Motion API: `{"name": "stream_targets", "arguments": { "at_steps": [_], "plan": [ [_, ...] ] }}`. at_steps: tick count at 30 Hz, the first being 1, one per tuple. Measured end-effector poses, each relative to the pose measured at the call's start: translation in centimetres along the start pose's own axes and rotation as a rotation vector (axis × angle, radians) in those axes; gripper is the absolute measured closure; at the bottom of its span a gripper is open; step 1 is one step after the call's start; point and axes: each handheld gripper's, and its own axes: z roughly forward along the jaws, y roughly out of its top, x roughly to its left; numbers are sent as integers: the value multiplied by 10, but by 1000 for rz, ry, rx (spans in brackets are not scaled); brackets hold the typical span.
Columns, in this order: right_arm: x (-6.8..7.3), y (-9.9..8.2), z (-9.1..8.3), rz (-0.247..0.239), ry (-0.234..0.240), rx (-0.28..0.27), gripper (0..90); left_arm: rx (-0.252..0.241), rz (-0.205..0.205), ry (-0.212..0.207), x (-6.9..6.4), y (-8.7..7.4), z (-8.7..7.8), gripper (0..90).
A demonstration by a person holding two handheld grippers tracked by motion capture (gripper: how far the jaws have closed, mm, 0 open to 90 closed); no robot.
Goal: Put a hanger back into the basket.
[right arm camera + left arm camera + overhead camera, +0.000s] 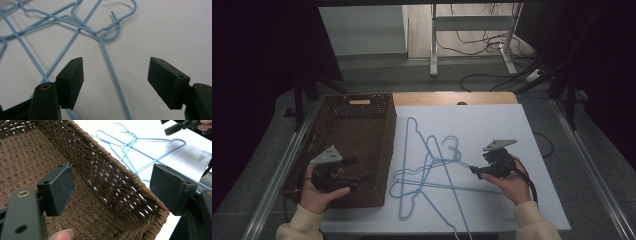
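Several light blue wire hangers (435,161) lie tangled on the white table top (497,120). Left of them stands a brown wicker basket (387,145) that looks empty. My left gripper (359,169) hovers over the basket's near right corner, open, with the woven wall and rim (117,180) between its jaws and nothing held. My right gripper (478,164) sits just right of the tangle, pointing left at it. It is open, and one straight hanger wire (107,57) runs up between its jaws (115,80) to a twisted neck and hook. The hangers (135,142) also lie beyond the basket rim.
The far strip of the table (452,98) is bare wood. Behind it, on the floor, are a metal stand (472,30) and loose cables (512,75). Dark curtains close both sides. Bare white surface lies to the right and at the back of the hangers.
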Motion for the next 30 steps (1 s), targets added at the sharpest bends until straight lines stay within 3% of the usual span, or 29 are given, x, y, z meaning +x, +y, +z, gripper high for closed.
{"name": "stream_targets", "arguments": {
  "at_steps": [11,16,21,28,30],
  "plan": [
    [-1,18,40,-55,11,108,381,-1,0,2,1,0,1,201],
    [-1,24,49,-69,27,125,429,-1,-3,4,2,0,0,201],
    [4,28,62,-105,51,167,527,-5,-2,6,2,1,-1,201],
    [5,30,68,-107,76,206,644,-7,1,7,2,1,-2,201],
    [7,32,69,-117,85,214,720,-11,1,7,2,1,-3,201]
  ]
}}
